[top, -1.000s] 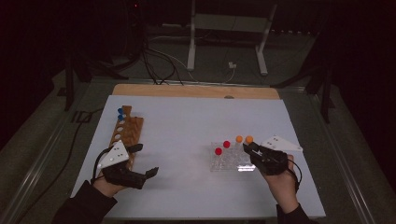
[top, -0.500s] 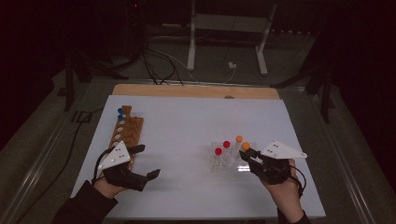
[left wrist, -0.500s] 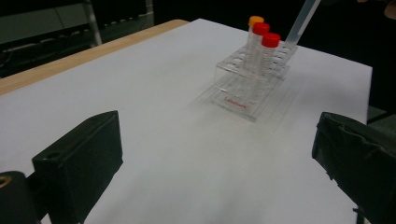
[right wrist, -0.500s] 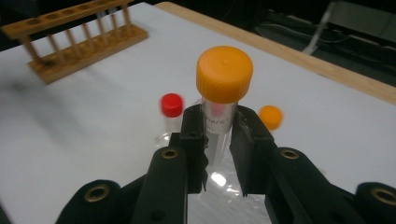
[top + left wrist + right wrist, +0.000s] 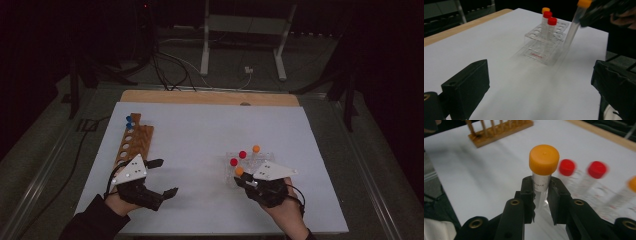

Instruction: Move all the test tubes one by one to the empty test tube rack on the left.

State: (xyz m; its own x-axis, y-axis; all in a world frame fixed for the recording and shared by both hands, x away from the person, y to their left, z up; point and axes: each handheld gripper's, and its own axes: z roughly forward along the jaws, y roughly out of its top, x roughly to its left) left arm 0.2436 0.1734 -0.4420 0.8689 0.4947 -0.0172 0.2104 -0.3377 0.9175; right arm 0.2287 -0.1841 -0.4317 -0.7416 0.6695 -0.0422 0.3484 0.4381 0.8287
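Right gripper (image 5: pixel 541 195) clamped on an orange-capped tube (image 5: pixel 543 168), just below the cap, tube standing up between the two black jaws with its cap clear above them. In the high view, held at the near corner of the clear rack (image 5: pixel 264 156), tilted, lower end out of the rack. Two red-capped tubes (image 5: pixel 242 154) and another orange-capped one (image 5: pixel 256 148) upright in that rack. Left gripper (image 5: pixel 165 177) spread wide with nothing between the jaws, resting near the wooden rack (image 5: pixel 135 142).
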